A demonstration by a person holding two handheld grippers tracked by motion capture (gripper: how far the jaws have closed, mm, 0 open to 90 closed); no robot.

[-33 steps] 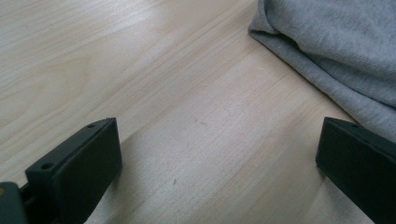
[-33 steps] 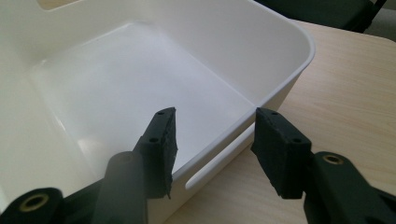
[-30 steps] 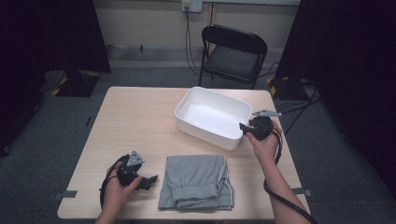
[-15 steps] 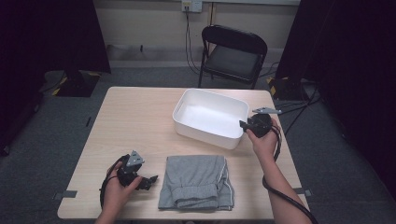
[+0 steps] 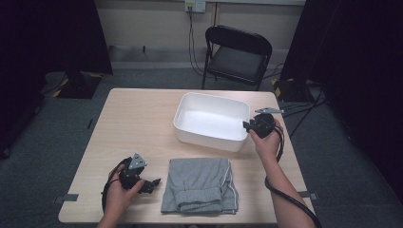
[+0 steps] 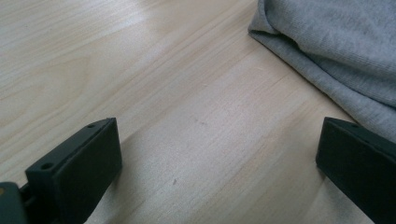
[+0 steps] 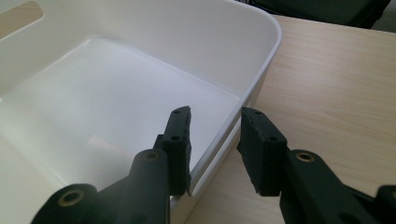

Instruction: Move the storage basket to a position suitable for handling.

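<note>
Straddling the bin [image 7: 140, 70] rim, right gripper [image 7: 214, 140] has one jaw inside the wall and one outside; jaws have just been closing but there's a visible gap, so not clamped yet, likely lining up to grab and shift the bin at the tabletop's [image 5: 138, 123] far right. Left gripper [image 6: 219, 158] sits released, jaws wide, parked on the tabletop beside the folded grey garment [image 5: 199, 185]. Contact on the inner jaw is hard to make out.

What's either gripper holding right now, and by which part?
Nothing is gripped yet. The right gripper straddles the white bin's side wall, jaws just closing with a gap still showing. The left gripper stands open beside the folded grey garment.
</note>
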